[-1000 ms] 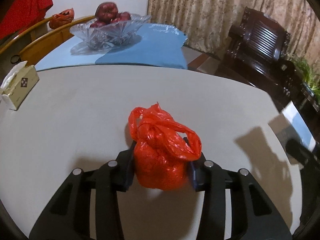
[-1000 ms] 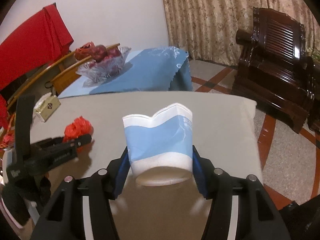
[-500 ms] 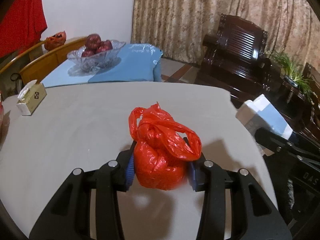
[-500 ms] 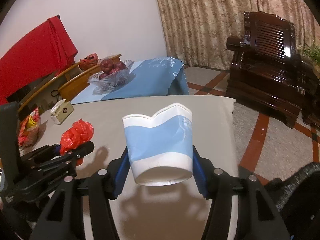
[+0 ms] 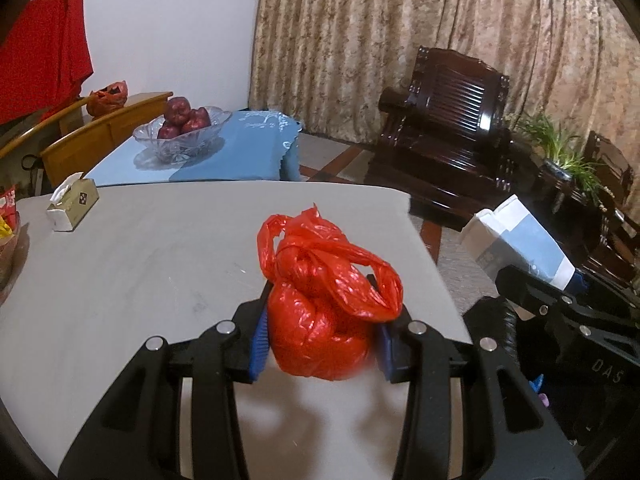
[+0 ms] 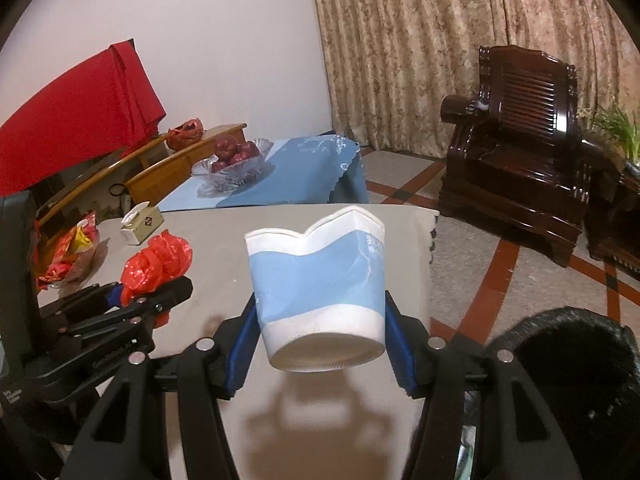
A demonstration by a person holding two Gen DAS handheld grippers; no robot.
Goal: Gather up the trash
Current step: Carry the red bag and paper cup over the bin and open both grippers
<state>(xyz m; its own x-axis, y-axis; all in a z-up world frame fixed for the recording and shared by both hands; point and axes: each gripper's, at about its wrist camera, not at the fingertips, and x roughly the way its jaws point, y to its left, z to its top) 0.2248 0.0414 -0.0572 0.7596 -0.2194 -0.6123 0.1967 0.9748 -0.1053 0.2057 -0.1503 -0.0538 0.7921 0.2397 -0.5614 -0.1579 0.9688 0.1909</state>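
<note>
Left gripper (image 5: pixel 320 340): jaws clamped on knotted red plastic bag (image 5: pixel 328 300), held above the grey table (image 5: pixel 140 272) near its right edge.
Right gripper (image 6: pixel 320 344): jaws clamped on crumpled blue-and-white paper cup (image 6: pixel 320 292), upright.
Black-rimmed bin (image 6: pixel 568 364): low, right of the table, just beside the right gripper; the cup is the nearer load.

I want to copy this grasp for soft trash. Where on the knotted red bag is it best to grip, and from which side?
Grip the red bag across its full round lower body, below the knot, coming in level from the side as the left gripper does now. The bulging body gives both pads something firm to press; the thin loops on top would probably slip or tear.
</note>
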